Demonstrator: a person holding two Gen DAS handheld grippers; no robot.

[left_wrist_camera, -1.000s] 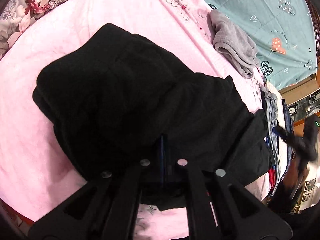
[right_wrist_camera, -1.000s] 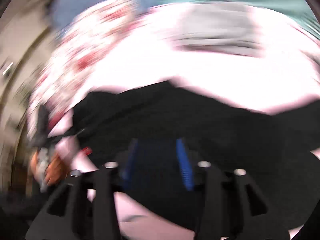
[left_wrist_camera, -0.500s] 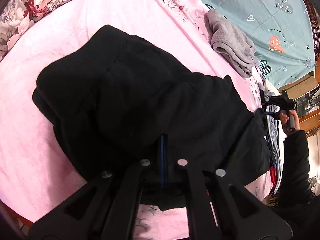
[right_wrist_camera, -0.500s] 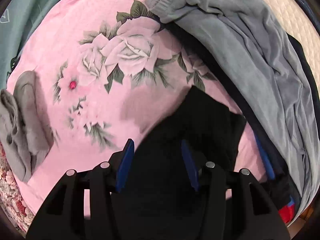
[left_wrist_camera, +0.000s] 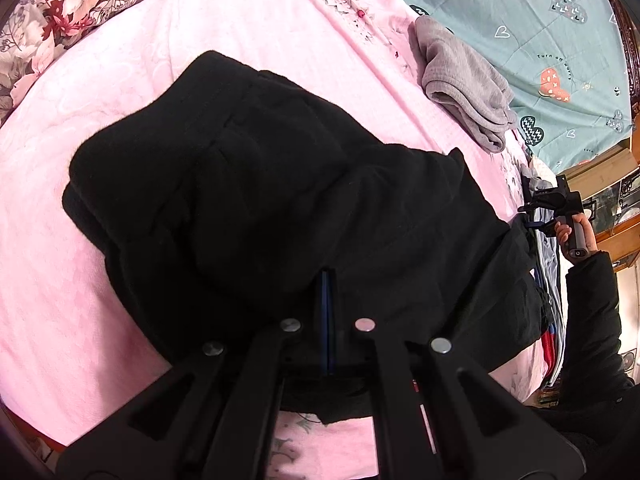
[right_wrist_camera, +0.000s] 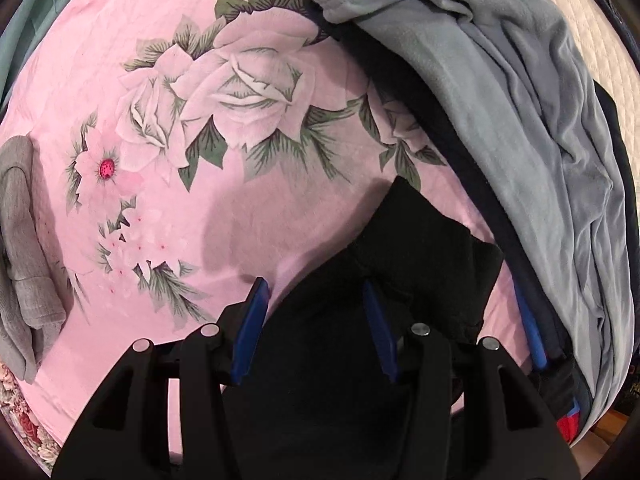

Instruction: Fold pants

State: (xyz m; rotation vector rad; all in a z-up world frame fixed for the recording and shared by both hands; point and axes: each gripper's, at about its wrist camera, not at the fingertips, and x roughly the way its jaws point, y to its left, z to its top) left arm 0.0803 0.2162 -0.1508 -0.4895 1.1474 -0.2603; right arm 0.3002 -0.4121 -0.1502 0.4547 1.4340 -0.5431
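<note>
Hovering with jaws apart, the right hand-held gripper [right_wrist_camera: 316, 316] straddles the lower-centre corner of the black fleece pants [left_wrist_camera: 280, 208] on the pink floral bed [right_wrist_camera: 240, 200], while the left hand-held gripper [left_wrist_camera: 328, 312], jaws together, presses their near edge.

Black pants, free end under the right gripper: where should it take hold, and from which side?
Probably the pointed outer corner of the black pants, taken from above. It lies flat on the pink blanket, clear of the grey-blue clothes; the right gripper hangs open over it.

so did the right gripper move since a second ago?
Yes. The right gripper swung from over the middle of the black pants to their end beside the grey clothes pile.
</note>
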